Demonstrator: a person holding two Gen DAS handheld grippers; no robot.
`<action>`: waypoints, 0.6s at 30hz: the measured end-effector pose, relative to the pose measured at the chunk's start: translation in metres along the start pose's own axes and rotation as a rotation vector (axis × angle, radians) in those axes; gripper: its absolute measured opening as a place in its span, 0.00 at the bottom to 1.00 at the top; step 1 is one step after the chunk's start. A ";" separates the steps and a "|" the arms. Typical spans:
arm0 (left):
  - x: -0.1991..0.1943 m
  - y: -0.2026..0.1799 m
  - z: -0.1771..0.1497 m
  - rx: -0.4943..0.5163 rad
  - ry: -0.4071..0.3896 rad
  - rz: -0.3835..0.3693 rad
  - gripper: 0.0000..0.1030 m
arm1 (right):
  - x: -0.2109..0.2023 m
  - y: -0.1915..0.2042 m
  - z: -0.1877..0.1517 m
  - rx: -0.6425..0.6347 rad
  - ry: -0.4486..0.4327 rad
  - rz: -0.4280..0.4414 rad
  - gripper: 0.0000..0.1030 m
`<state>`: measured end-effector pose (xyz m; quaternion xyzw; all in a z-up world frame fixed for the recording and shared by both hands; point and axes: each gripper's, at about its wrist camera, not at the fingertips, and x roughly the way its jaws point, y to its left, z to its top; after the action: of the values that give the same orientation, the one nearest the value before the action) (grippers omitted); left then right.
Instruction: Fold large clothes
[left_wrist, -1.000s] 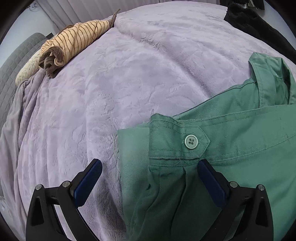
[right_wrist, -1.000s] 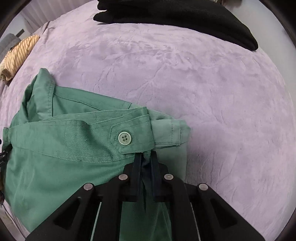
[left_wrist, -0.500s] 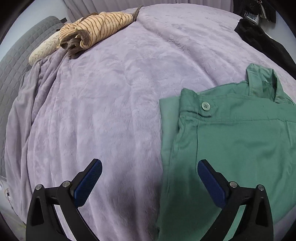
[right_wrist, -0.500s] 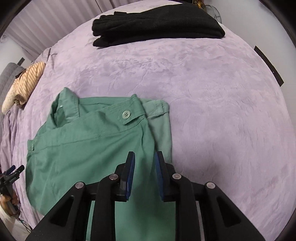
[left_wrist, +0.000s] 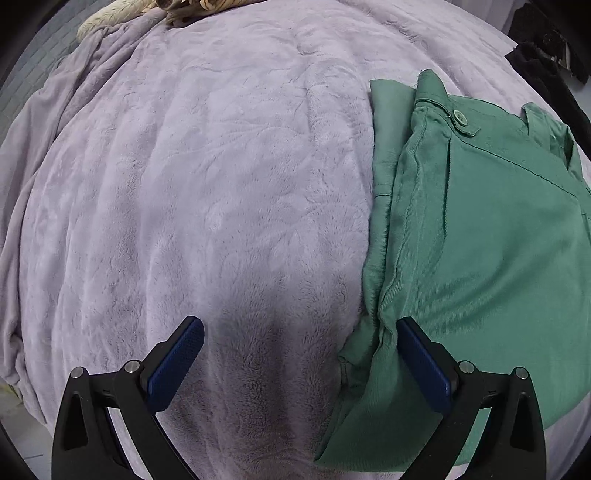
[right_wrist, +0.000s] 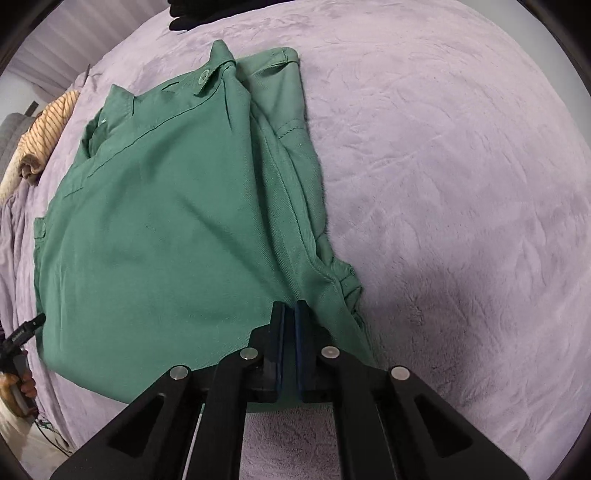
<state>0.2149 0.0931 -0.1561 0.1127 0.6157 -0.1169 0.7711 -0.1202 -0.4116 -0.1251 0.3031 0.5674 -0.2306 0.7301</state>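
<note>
We see the green shirt (right_wrist: 166, 236) folded on the lilac blanket (left_wrist: 203, 184). Our left tongs (left_wrist: 301, 363) gape wide over the shirt's edge. Our right tongs (right_wrist: 290, 314) are pressed together above its hem, gripping nothing.

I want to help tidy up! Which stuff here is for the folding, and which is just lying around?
For the folding:
- green shirt
- left gripper, open beside the shirt's edge
- right gripper, shut at the shirt's bottom edge

Just lying around:
- striped beige garment
- black clothing
- purple blanket underneath
</note>
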 end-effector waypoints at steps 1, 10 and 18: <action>-0.002 0.002 -0.001 -0.005 0.003 0.003 1.00 | -0.003 -0.001 -0.002 0.008 0.001 -0.004 0.03; -0.016 0.024 -0.022 -0.056 0.045 0.028 1.00 | -0.025 -0.010 -0.032 0.076 0.042 -0.038 0.04; -0.023 0.039 -0.054 -0.050 0.117 0.097 1.00 | -0.044 0.020 -0.053 0.098 0.066 0.012 0.08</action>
<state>0.1724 0.1480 -0.1444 0.1295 0.6563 -0.0572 0.7411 -0.1546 -0.3602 -0.0878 0.3495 0.5774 -0.2437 0.6965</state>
